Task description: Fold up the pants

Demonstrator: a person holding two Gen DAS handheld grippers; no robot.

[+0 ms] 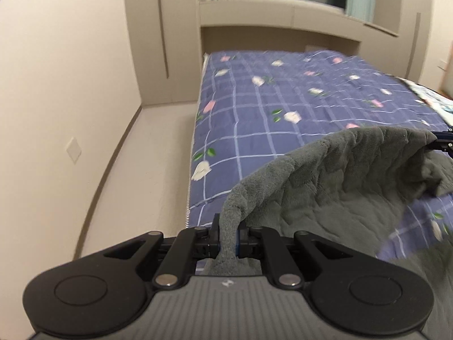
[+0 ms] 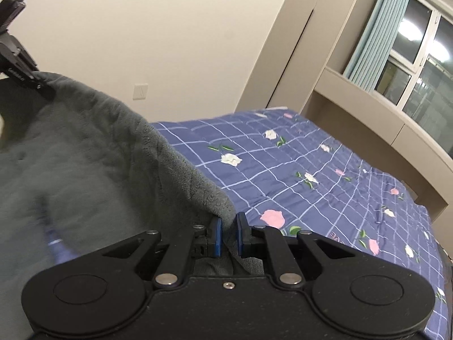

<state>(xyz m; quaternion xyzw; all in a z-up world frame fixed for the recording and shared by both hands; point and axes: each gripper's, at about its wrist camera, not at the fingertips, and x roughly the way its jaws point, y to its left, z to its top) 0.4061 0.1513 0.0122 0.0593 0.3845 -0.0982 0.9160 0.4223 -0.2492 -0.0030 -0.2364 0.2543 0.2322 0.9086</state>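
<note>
Fleece bunched tight in the left claw (image 1: pixel 228 235), right at the near edge of the left wrist view: its jaws are pressed together on a thick roll of the grey pants (image 1: pixel 325 187), pinching one end of an edge so it cannot slide out. The right claw (image 2: pixel 228 233) does the same job on the other end, blue pads nipping a thinner bit of the same cloth. In the left wrist view that claw shows only as a dark tip at the far right, where the fabric rises to a peak. Between the two grips the edge hangs as a sagging arc, clear of the covers, while the rest of the garment drapes down toward the person. Holding two ends of one edge looks like the way to keep it taut enough to carry over as a fold. Beyond the cloth lies the bed (image 1: pixel 283 107), its blue checked quilt with flowers open for laying the pants down. Farther back come the beige wall, a window (image 2: pixel 419 53) and its pale curtain (image 2: pixel 368 31).
</note>
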